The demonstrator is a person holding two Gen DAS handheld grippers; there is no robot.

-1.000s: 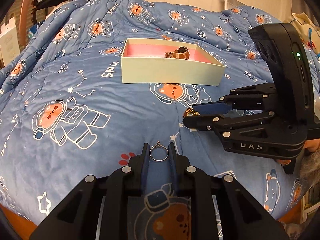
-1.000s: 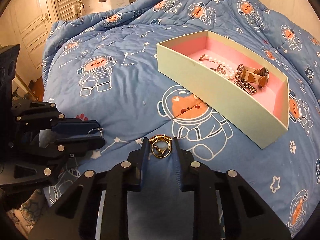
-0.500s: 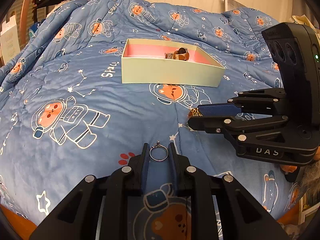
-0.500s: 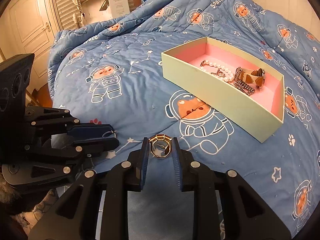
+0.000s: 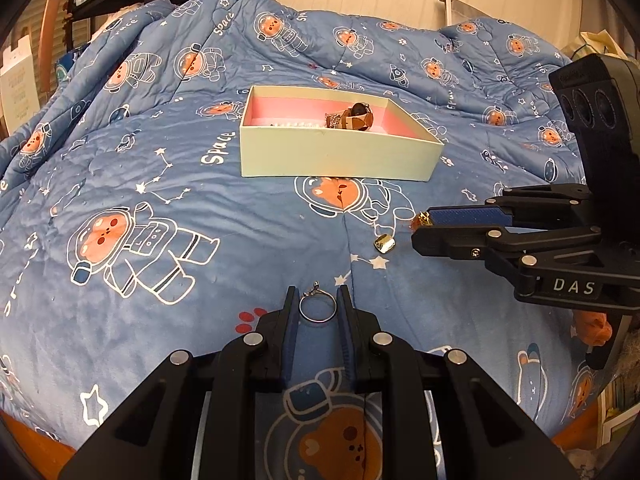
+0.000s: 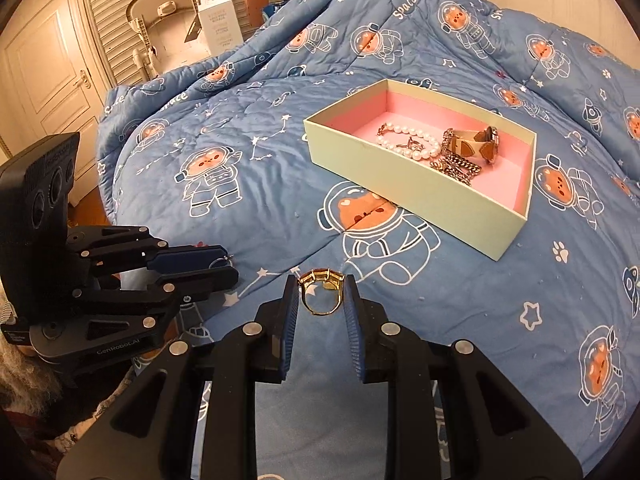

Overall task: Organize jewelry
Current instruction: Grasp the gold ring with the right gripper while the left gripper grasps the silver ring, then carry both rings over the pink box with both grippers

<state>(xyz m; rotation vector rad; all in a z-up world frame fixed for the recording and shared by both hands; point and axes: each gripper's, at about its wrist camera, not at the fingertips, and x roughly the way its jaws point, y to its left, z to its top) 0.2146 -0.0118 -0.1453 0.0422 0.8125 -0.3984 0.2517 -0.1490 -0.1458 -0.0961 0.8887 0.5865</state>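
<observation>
- A silver ring (image 5: pixel 318 307) is gripped between the pads of the left tool (image 5: pixel 318 304), just above the blue astronaut-print quilt (image 5: pixel 160 184).
- A gold ring (image 6: pixel 322 292) is clamped in the right tool (image 6: pixel 321 296).
- A pale green box (image 6: pixel 416 176), pink inside, is seen on the bed, holding a pearl bracelet (image 6: pixel 404 142) and a watch (image 6: pixel 478 142).
- A small gold piece (image 5: pixel 384 243) is left on the quilt.
- A white door (image 6: pixel 44 76) and slatted panels (image 6: pixel 116 12) are seen behind.

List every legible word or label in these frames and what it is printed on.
"DAS": right gripper body.
"GenRobot.AI": left gripper base.
"Space": blue quilt, repeated across it.
White carton by the shutters: print too blurred to read.
Paper sign at the left edge: unreadable.
</observation>
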